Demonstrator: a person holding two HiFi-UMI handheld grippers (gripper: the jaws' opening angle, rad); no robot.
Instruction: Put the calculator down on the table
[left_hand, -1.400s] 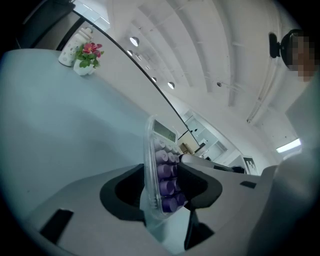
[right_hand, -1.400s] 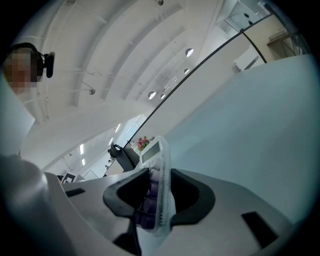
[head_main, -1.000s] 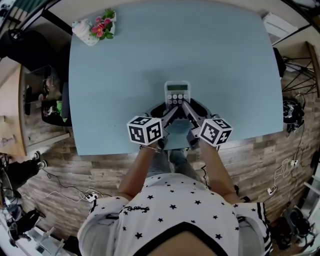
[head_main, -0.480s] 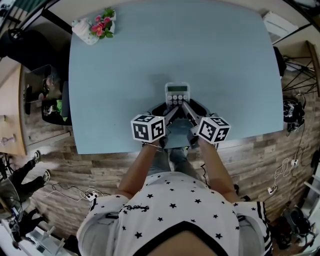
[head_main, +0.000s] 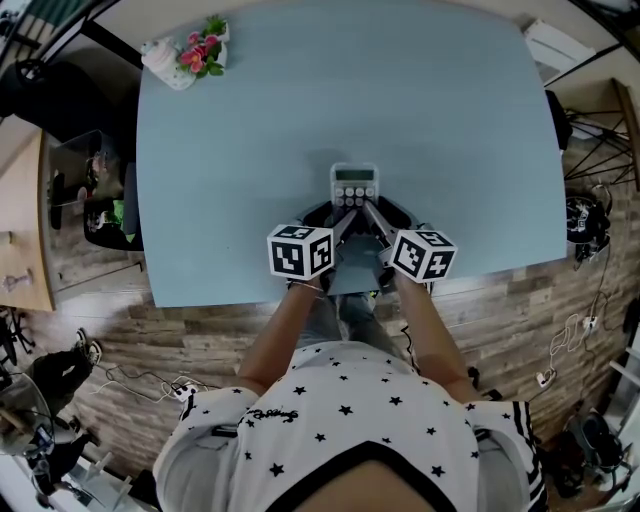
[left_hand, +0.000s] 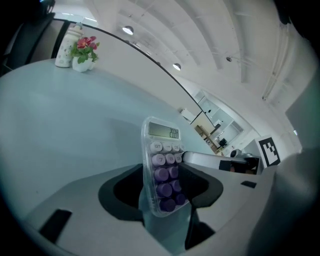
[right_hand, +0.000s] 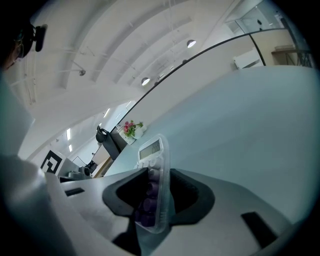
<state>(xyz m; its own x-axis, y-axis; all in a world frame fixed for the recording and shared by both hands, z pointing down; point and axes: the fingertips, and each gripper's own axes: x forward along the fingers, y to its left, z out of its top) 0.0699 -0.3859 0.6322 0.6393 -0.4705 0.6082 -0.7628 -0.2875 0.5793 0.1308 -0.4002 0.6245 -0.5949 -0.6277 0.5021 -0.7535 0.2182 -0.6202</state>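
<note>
Calculator (head_main: 355, 184) sits over the near middle of the table (head_main: 250, 130), display end pointing toward the table's far edge, near end caught between both grippers. The left gripper (left_hand: 162, 187) has its jaws narrowed on the lower, purple-keyed end, one jaw at each side. The right gripper (right_hand: 155, 192) sees the calculator edge-on between its jaws, which are opening while the case is touching the pads. I cannot tell whether the display end rests on the table. A flower pot (head_main: 190, 55) stands at the table's far left corner.
</note>
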